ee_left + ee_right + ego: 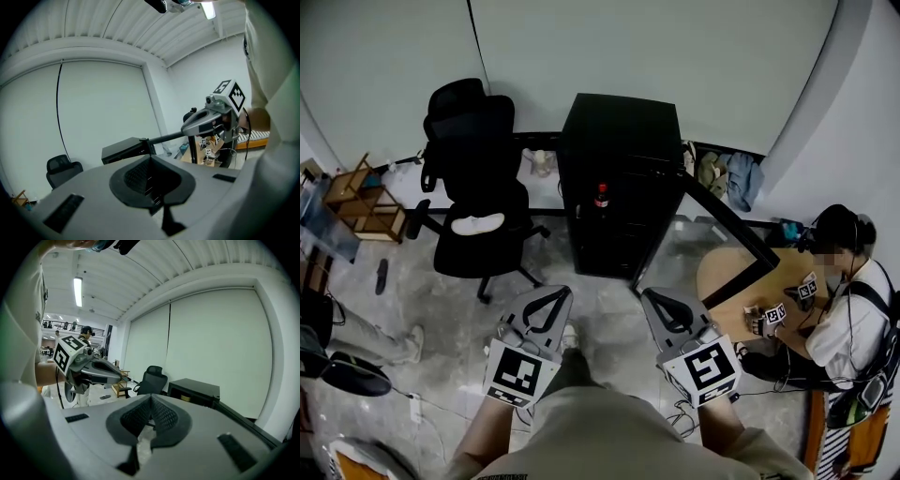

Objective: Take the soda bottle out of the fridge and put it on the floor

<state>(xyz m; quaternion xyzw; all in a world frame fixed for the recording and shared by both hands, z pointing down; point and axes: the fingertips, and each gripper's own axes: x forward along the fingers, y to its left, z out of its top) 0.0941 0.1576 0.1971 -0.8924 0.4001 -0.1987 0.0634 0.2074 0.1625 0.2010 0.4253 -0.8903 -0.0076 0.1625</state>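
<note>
The black fridge (619,141) stands against the far wall with its door (722,220) swung open to the right. Inside it a soda bottle (601,199) with a red label stands upright on a shelf. My left gripper (553,296) and right gripper (656,298) hover side by side over the floor, well short of the fridge. Both are shut with nothing between the jaws. The left gripper view shows its shut tips (149,161), the fridge (126,149) and the right gripper (213,119). In the right gripper view the fridge (194,391) lies beyond the shut tips (151,400).
A black office chair (478,178) stands left of the fridge, with a wooden shelf (361,202) further left. A person (848,300) sits at a round wooden table (741,277) on the right. Another person's leg (366,333) shows at the left. Clothes (731,176) lie by the wall.
</note>
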